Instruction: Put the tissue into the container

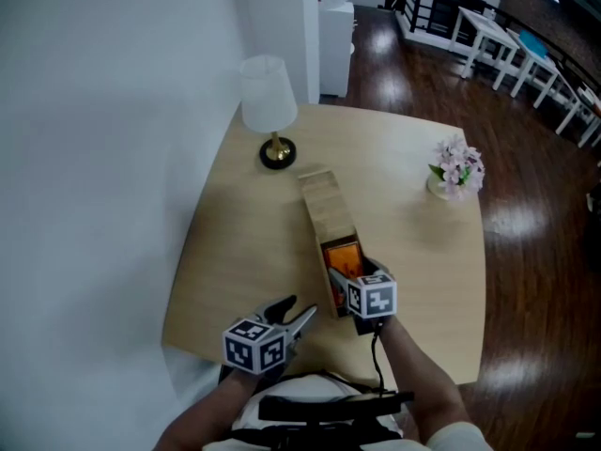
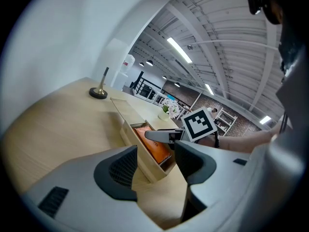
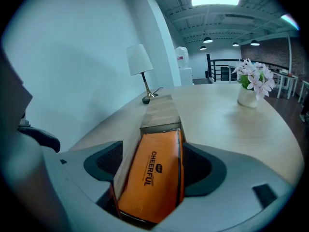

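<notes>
A long wooden container [image 1: 324, 205] lies on the round table, its sliding lid pulled back from the near end. An orange tissue pack [image 1: 340, 255] rests tilted in that open end, far end down inside, near end raised. My right gripper [image 1: 346, 272] is shut on the pack's near end; in the right gripper view the pack [image 3: 154, 173] fills the space between the wide-set jaws, with the lid [image 3: 159, 112] beyond. My left gripper [image 1: 296, 314] hovers open and empty near the table's front edge, left of the box. In the left gripper view the container [image 2: 126, 115] and pack [image 2: 153, 146] lie just ahead.
A white-shaded lamp [image 1: 268, 101] stands at the table's far left, just beyond the container's far end. A small vase of pink flowers [image 1: 455, 169] sits at the far right. A white wall runs along the left. Dark wooden floor surrounds the table [image 1: 235, 252].
</notes>
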Demonstrator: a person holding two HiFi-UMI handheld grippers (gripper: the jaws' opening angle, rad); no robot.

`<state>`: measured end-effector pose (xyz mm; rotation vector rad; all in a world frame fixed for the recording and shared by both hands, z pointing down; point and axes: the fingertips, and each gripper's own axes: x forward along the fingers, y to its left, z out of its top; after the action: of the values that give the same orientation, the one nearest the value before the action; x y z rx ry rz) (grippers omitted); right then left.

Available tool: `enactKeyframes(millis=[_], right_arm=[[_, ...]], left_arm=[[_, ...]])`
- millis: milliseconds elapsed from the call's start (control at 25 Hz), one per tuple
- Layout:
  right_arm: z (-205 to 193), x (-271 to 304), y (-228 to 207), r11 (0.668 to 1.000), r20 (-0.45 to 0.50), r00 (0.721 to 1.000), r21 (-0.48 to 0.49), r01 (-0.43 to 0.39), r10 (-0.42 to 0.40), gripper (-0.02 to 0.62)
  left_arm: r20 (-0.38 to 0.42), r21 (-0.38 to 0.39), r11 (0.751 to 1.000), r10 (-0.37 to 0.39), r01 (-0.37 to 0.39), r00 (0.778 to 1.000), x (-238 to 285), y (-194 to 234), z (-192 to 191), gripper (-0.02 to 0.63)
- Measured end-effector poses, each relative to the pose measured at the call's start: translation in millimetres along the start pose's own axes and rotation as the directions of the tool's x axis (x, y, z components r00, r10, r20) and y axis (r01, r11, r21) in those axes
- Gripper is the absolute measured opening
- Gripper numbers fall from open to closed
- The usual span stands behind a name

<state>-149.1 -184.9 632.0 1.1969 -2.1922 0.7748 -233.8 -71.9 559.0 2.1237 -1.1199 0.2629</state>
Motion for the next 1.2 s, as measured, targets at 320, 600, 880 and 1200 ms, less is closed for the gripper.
enactKeyframes(millis=[320,600,880,1200], right_arm=[[5,-11,-2,1.000,0.022,1.000,0.005,-0.021,0.020,0.397],[15,-46,-16,1.000,0.086,0.996,0.000,-0.017,0.017,0.396],[17,-83,-40,0.999,0.117,0.993,-0.017,0.029,-0.027,0.233],[16,-123,-62,0.999,0.162,0.986,-0.002,0.045,-0.045,0.118]], left_arm=[[0.010,-0.004,1.000,0.000,0.000,1.000,-2,-6,1,0.244],[0.027,-0.006,0.999,-0.043,0.043,0.999,7,-25,7,0.230],[0.051,0.017,0.993,-0.121,0.121,0.991,23,-59,14,0.167],[0.042,0.042,0.984,-0.178,0.176,0.983,36,-96,9,0.110]])
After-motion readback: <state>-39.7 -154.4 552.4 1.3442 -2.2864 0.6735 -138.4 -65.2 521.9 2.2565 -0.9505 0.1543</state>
